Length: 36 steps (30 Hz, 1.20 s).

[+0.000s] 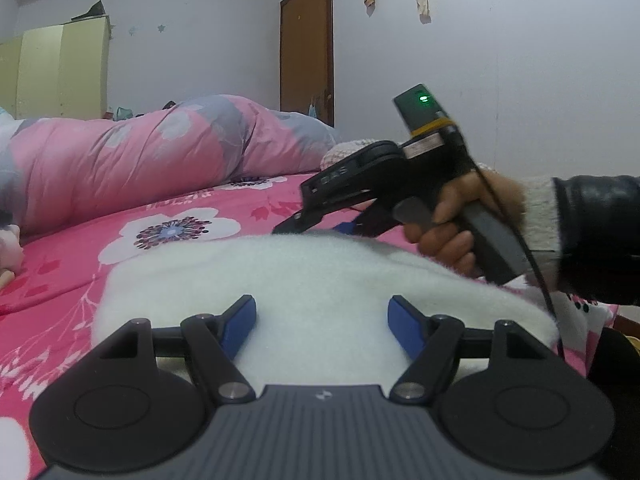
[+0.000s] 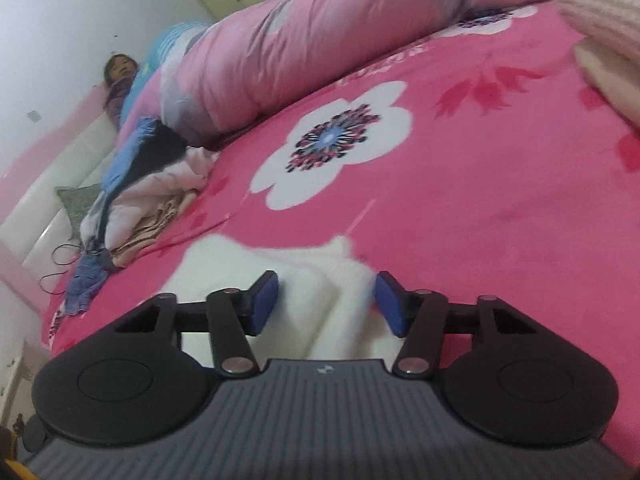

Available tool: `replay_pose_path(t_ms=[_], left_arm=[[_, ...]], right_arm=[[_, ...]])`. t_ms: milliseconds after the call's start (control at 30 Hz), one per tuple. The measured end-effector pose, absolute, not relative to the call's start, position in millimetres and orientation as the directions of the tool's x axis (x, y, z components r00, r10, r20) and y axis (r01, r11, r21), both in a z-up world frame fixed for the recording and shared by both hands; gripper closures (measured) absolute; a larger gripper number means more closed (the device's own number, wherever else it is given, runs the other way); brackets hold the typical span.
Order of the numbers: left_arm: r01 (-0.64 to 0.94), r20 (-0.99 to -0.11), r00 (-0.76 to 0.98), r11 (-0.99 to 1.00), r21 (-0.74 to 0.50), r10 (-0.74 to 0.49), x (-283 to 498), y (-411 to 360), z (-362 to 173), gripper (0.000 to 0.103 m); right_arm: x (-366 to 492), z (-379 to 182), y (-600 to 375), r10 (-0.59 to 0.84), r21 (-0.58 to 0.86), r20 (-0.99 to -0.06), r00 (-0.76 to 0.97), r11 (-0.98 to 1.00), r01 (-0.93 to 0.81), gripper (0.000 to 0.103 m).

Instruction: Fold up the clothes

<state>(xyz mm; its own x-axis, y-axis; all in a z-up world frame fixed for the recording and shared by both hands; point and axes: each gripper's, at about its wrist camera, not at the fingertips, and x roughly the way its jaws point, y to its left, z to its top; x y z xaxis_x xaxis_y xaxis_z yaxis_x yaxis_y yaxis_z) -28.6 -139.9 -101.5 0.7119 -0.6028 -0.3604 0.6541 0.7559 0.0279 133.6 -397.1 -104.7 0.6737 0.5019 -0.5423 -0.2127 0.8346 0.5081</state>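
The fluffy white fleece garment [image 1: 304, 280] lies between and ahead of both unclenched grippers, left [image 1: 322, 322] and right [image 2: 326, 300], neither gripping it.

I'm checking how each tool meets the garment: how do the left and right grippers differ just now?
The left gripper stands wider; the right gripper is narrower. The left has flat white fleece lying between its pads, untouched, while the right has a bunched ridge of it between its pads, with no firm pinch visible. Both share blue pads and point across the pink floral bedsheet.
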Motion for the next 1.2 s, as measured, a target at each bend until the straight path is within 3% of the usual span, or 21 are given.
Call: replay_pose_path(t_ms=[100, 200, 300, 433, 533, 600, 767, 900, 1033, 1167, 1200], left_arm=[[0.658, -0.354, 0.711, 0.753, 0.027, -0.608, -28.8, -139.0, -102.1, 0.03], [0.661, -0.359, 0.706, 0.75, 0.025, -0.611, -28.2, -139.1, -100.0, 0.03], [0.662, -0.365, 0.704, 0.749, 0.029, -0.609, -26.9, -141.9, -98.9, 0.029], [0.662, -0.379, 0.703, 0.749, 0.039, -0.602, -24.7, -145.5, -98.2, 0.029], [0.665, -0.381, 0.696, 0.747, 0.022, -0.609, -23.3, -143.8, -98.8, 0.029], [0.666, -0.382, 0.695, 0.746, 0.021, -0.609, -23.8, -143.7, -98.2, 0.029], [0.662, -0.384, 0.686, 0.749, -0.023, -0.618, -24.6, -137.3, -93.5, 0.028], [0.669, -0.364, 0.679, 0.741, -0.053, -0.638, -34.0, -126.2, -84.3, 0.027], [0.667, -0.328, 0.703, 0.745, -0.004, -0.631, -49.6, -113.9, -73.3, 0.027], [0.645, -0.384, 0.713, 0.763, 0.031, -0.587, -53.4, -107.7, -79.4, 0.027], [0.639, -0.4, 0.714, 0.768, 0.037, -0.575, -53.1, -107.1, -83.5, 0.027]], right_arm=[[132.3, -100.2, -390.0, 0.507, 0.487, -0.521, 0.687, 0.837, -0.249, 0.086], [121.8, -85.3, -385.6, 0.498, 0.456, -0.468, 0.73, 0.844, -0.284, 0.091], [112.5, -72.5, -383.9, 0.477, 0.417, -0.405, 0.78, 0.856, -0.306, 0.091], [126.8, -100.7, -380.7, 0.41, 0.345, -0.489, 0.77, 0.902, -0.26, 0.091], [128.1, -112.6, -381.8, 0.405, 0.358, -0.49, 0.772, 0.901, -0.245, 0.089], [123.1, -101.8, -380.1, 0.385, 0.332, -0.492, 0.781, 0.912, -0.241, 0.085], [83.4, -51.5, -385.7, 0.302, 0.276, -0.396, 0.867, 0.94, -0.201, 0.083], [50.1, -20.3, -368.4, 0.354, 0.253, -0.376, 0.856, 0.928, -0.272, 0.082], [34.3, -20.0, -335.8, 0.393, 0.167, -0.418, 0.819, 0.919, -0.356, 0.083], [44.8, -63.5, -318.4, 0.293, 0.045, -0.597, 0.747, 0.942, -0.333, 0.086], [46.5, -71.6, -325.7, 0.308, 0.098, -0.591, 0.745, 0.945, -0.313, 0.086]])
